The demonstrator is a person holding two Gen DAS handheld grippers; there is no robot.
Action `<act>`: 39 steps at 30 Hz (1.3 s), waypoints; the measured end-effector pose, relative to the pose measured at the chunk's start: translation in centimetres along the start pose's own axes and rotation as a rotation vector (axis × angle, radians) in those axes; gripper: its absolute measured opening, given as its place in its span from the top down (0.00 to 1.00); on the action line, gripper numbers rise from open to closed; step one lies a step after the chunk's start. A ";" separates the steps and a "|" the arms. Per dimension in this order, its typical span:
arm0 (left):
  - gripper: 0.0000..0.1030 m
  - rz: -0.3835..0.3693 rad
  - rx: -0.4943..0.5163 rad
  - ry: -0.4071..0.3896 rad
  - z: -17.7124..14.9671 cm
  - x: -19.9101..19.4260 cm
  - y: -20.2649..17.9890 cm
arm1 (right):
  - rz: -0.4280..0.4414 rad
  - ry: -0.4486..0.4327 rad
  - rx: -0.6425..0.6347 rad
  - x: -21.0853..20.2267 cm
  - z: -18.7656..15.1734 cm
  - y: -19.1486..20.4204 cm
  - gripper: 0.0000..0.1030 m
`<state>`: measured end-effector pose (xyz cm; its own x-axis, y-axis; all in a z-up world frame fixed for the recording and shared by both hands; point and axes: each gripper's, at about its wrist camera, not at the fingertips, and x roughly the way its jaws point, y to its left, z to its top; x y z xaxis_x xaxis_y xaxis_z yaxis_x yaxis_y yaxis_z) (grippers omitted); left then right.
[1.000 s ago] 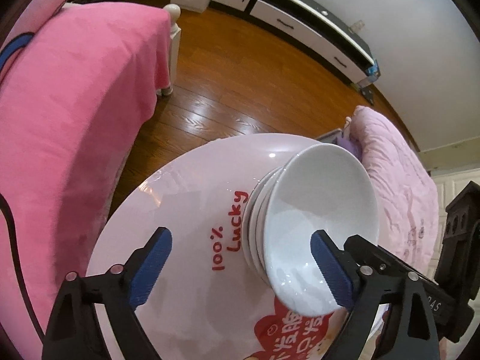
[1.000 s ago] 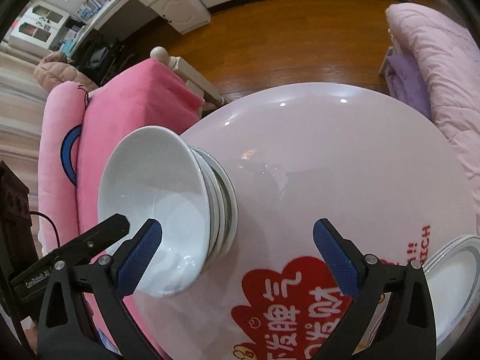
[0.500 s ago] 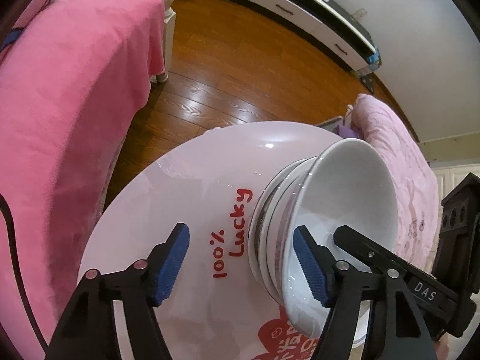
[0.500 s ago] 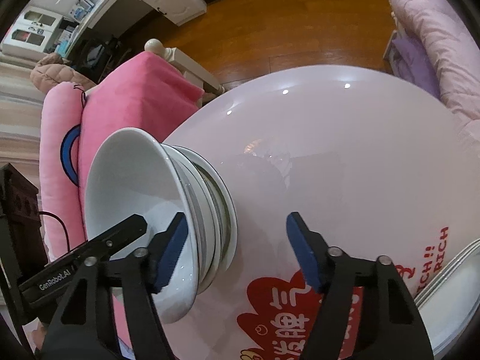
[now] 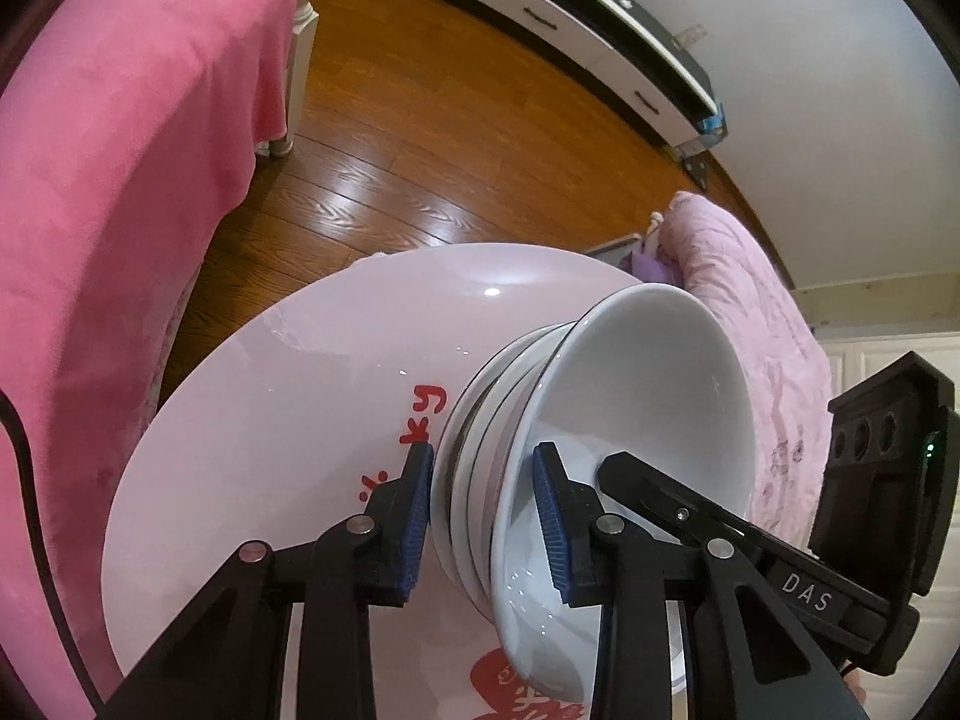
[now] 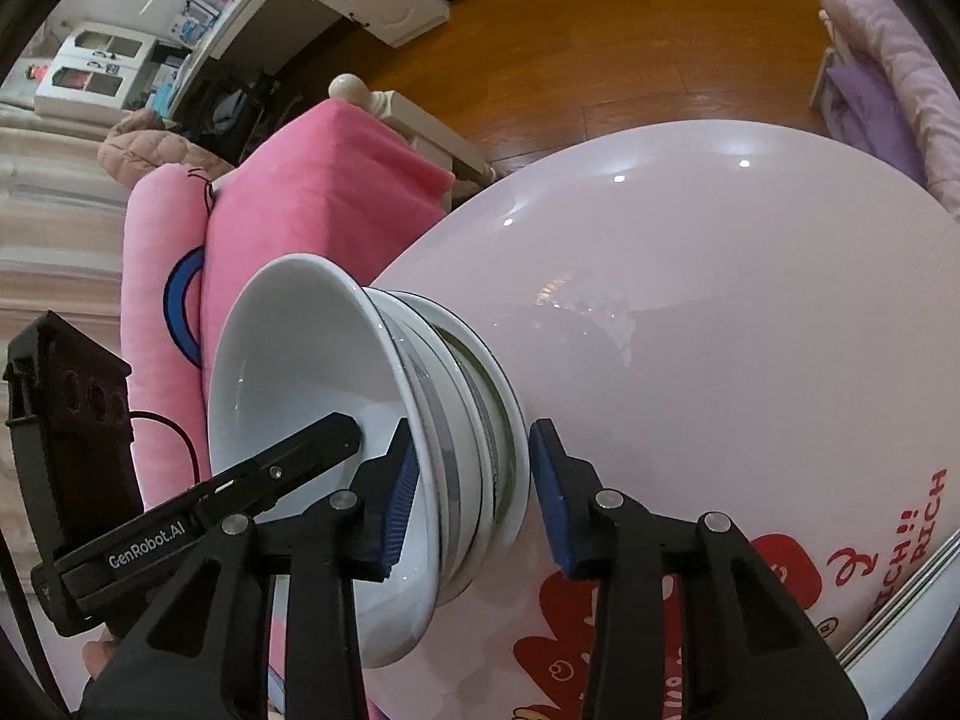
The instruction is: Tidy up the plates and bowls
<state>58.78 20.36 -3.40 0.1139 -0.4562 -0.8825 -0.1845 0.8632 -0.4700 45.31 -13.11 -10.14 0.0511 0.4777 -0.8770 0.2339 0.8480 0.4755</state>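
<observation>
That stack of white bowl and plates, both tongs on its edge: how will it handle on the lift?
The stack looks like glazed ceramic, so probably stiff, heavy and slippery against the closing pads. The bowl sits loose on the plates, so it may slide if tilted. Likely chips if dropped on the table.

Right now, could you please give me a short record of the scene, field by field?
surface: round pink table with red print
stack: white bowl on top of nested plates
left gripper: jaws closing, straddling the stack's rim
right gripper: jaws closing, straddling the rim on the opposite side
surroundings: pink blanket, wooden floor
</observation>
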 end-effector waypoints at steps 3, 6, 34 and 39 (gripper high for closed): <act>0.73 0.008 0.009 -0.006 -0.7 0.2 -0.2 | -0.014 -0.005 -0.016 -0.1 -0.2 0.2 0.64; 0.74 0.011 0.010 -0.011 -0.9 0.3 -0.5 | -0.012 -0.011 -0.020 -0.2 -0.2 0.2 0.65; 0.78 0.039 0.087 -0.065 -6.8 -2.5 -1.9 | -0.032 -0.062 -0.118 -1.8 -5.8 2.7 0.69; 0.77 0.033 0.113 -0.051 -9.7 -3.9 -1.5 | -0.038 -0.067 -0.110 -2.7 -9.1 2.9 0.69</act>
<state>49.18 18.70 0.60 0.1600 -0.4181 -0.8942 -0.0785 0.8976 -0.4337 37.05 -9.83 -5.80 0.1101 0.4315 -0.8953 0.1294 0.8869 0.4434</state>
